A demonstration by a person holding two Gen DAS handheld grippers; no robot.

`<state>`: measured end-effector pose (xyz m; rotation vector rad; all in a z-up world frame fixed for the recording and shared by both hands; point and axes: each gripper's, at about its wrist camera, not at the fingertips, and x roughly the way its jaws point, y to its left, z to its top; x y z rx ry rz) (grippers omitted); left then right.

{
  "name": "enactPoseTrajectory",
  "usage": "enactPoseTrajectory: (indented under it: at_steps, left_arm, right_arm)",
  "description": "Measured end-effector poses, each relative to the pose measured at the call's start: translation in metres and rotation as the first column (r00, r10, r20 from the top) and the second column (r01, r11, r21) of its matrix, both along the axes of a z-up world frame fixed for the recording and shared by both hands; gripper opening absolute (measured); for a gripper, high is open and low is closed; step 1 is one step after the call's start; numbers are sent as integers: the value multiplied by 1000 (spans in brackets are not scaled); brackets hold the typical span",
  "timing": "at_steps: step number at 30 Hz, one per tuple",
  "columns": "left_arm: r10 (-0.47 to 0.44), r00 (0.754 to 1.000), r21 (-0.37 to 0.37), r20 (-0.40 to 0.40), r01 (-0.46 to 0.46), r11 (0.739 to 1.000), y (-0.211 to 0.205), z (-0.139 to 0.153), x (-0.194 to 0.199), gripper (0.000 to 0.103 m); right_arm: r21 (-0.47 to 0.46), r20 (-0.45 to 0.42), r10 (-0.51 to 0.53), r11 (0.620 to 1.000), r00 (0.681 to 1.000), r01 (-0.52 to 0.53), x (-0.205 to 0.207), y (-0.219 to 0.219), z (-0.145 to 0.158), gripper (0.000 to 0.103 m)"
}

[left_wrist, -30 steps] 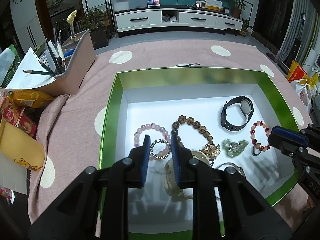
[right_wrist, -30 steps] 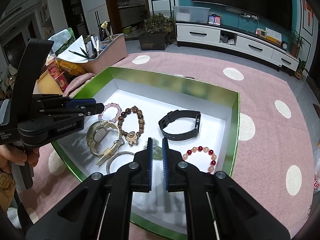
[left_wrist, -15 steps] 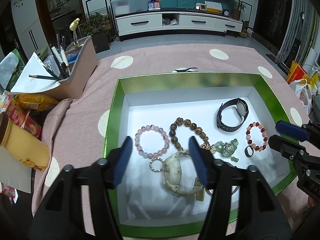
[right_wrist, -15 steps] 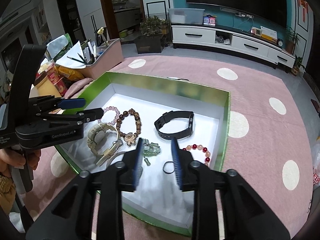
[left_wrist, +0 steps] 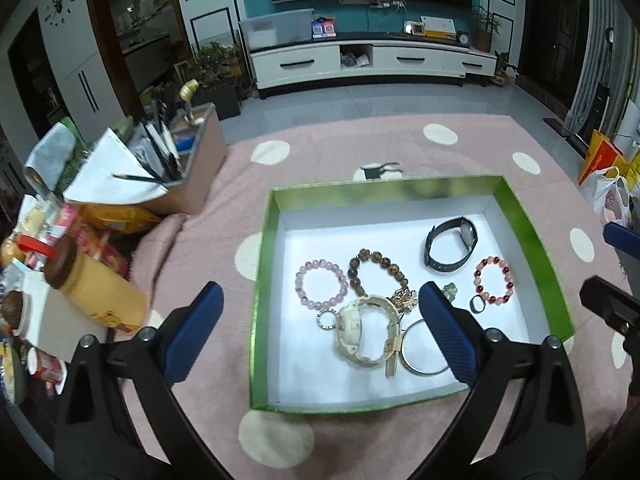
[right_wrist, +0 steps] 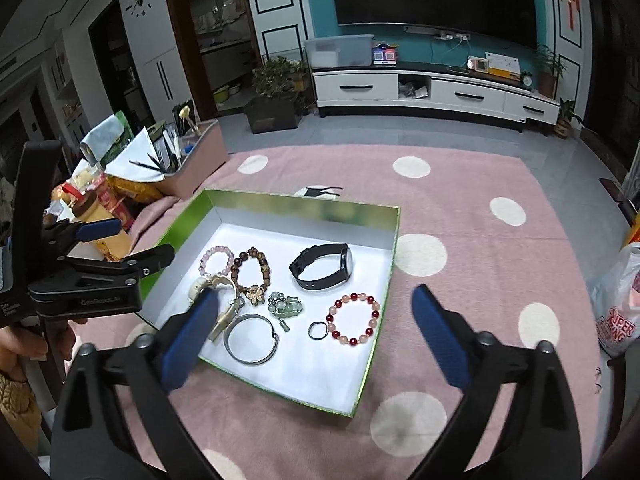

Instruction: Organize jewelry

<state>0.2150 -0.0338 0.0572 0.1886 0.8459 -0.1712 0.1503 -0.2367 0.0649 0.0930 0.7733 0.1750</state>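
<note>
A green box point(left_wrist: 532, 240) point(right_wrist: 384, 320) with a white floor lies on the pink cloth. In it lie a pink bead bracelet point(left_wrist: 321, 284), a brown bead bracelet point(left_wrist: 374, 266), a black watch point(left_wrist: 452, 244), a red bead bracelet point(left_wrist: 493, 285), a small dark ring point(right_wrist: 317, 330), a cream watch point(left_wrist: 366, 330), a silver bangle point(right_wrist: 251, 339), a small beaded ring point(left_wrist: 328, 320) and a green jade piece point(right_wrist: 285, 307). My left gripper point(left_wrist: 320, 332) is open wide and empty, above the box's near side. My right gripper point(right_wrist: 312, 336) is open wide and empty, above the box.
A pink organiser point(left_wrist: 192, 160) with pencils and papers stands at the back left. A yellow bottle point(left_wrist: 96, 288) and snack packets point(left_wrist: 116, 216) lie left of the box. A plastic bag point(right_wrist: 618, 304) sits at the right edge. A TV cabinet point(left_wrist: 372, 60) is far behind.
Both grippers opened from nearly shut to wide open and pulled back and up from the box. A beaded ring and a dark ring now lie free on the box floor.
</note>
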Motion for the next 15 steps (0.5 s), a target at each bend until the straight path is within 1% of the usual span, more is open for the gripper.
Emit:
enactPoseTrajectory:
  at_steps: [5, 7, 9, 11, 15]
  left_arm:
    - [29, 999, 8, 28, -29, 1000, 2, 33, -13, 101]
    - [46, 998, -6, 32, -46, 999, 4, 48, -18, 101]
    - [58, 998, -24, 10, -57, 998, 5, 59, -20, 101]
    - [74, 997, -20, -21, -75, 997, 5, 68, -21, 101]
    - [57, 998, -57, -17, -58, 997, 4, 92, -31, 101]
  right_arm:
    - [-16, 11, -27, 999, 1000, 27, -9, -3, 26, 102]
    - [-33, 18, -38, 999, 999, 38, -13, -3, 37, 102]
    - [-42, 19, -37, 998, 999, 38, -15, -2, 45, 102]
    - [-47, 18, -32, 998, 999, 33, -17, 0, 55, 102]
    - [-70, 28, -19, 997, 999, 21, -21, 6, 77, 102]
